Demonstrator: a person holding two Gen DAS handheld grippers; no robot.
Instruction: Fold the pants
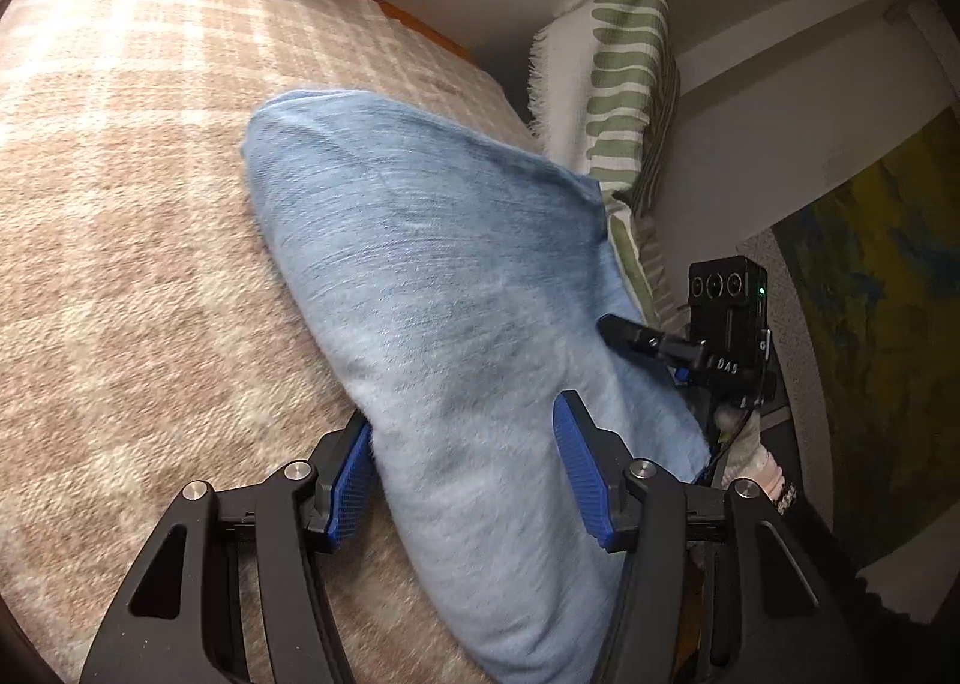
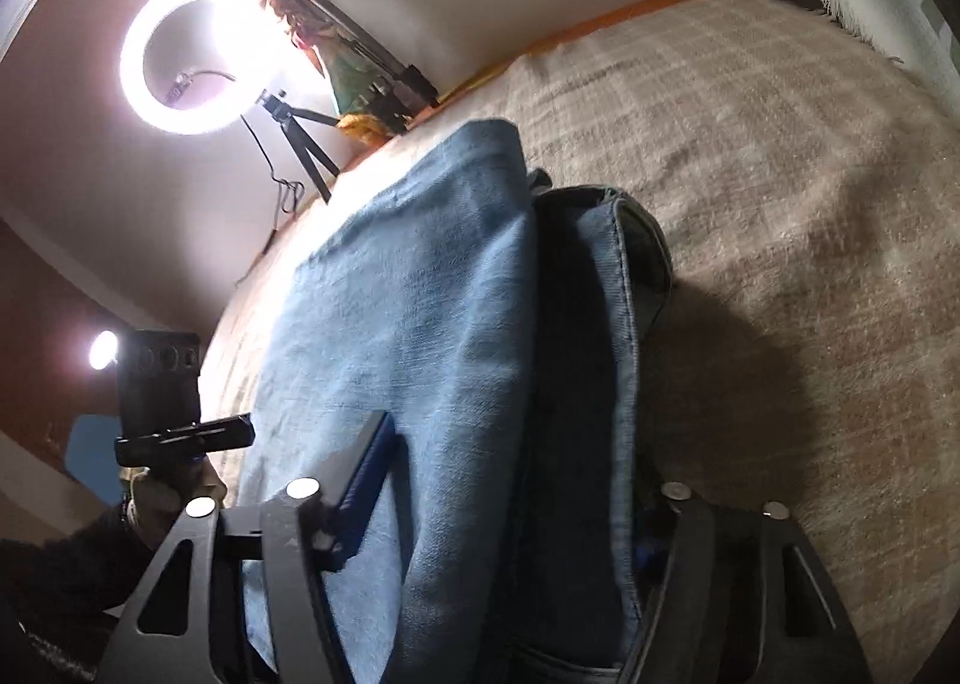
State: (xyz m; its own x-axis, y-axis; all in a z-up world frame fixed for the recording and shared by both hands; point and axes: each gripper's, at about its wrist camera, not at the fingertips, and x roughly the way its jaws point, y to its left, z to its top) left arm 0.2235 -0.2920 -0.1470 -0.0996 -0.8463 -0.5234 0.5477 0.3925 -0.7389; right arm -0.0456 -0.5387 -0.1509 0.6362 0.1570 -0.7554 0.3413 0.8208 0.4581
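Light blue denim pants (image 1: 456, 288) lie in a folded bundle on a bed under a beige plaid blanket (image 1: 138, 192), with both of your tools set on the near end of the fabric. Your left tool (image 1: 465, 480) straddles the bundle, its blue pads half spread with cloth filling the gap; the blur leaves it unclear whether they bite. Your right tool (image 2: 510, 510) has denim piled between its fingers, and its far pad is hidden under the darker hemmed layer, so you cannot tell whether it pinches either. A striped green pillow (image 1: 630, 78) stands at the bed's far side, and a ring light (image 2: 198, 48) glares by the wall.

The fold appears well under way, at the stage of taking hold for another turn. The next move likely calls for both tools to clamp every layer firmly and lift together, keeping edges aligned.
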